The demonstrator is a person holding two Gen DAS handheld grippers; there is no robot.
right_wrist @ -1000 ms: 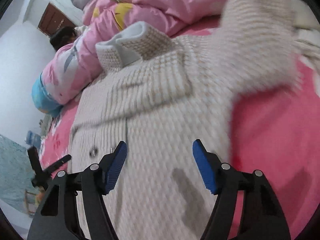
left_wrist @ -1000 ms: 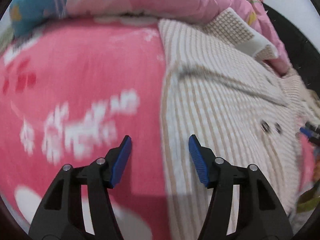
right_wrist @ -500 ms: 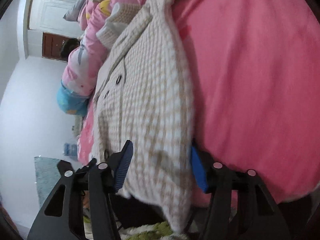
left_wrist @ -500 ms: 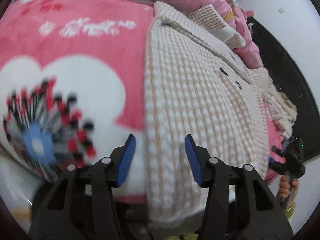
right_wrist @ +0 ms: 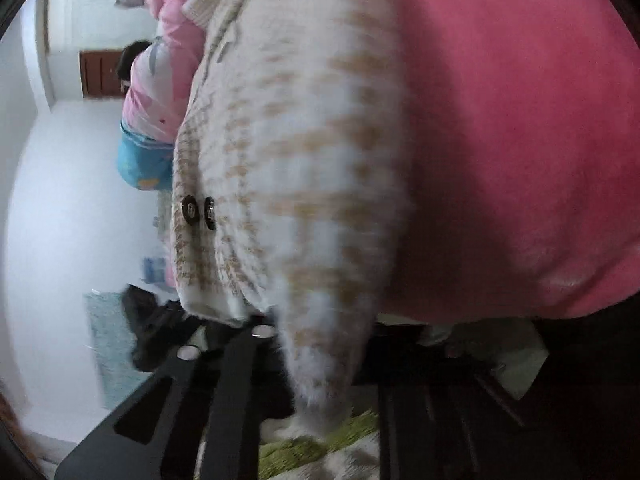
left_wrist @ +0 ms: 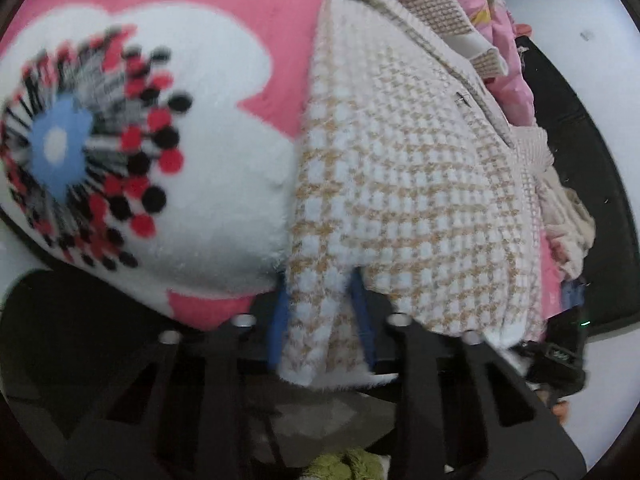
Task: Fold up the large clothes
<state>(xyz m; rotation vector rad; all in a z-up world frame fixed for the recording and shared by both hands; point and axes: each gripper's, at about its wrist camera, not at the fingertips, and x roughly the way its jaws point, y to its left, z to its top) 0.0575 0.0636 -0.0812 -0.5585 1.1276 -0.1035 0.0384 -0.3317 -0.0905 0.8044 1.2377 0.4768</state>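
A pink floral blanket (left_wrist: 224, 40) covers the bed. Our houndstooth knit jacket (left_wrist: 404, 168) lies across it toward twelve o'clock, hem overhanging at six. Our left gripper (left_wrist: 320, 316) and right gripper (right_wrist: 320, 344) each pinch a hem corner, probably for folding upward.

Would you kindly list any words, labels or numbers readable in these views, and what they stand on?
No text can be read.
White lettering on the pink blanket, top of the left view: too blurred to read.
Coat, its buttons: no lettering can be made out.
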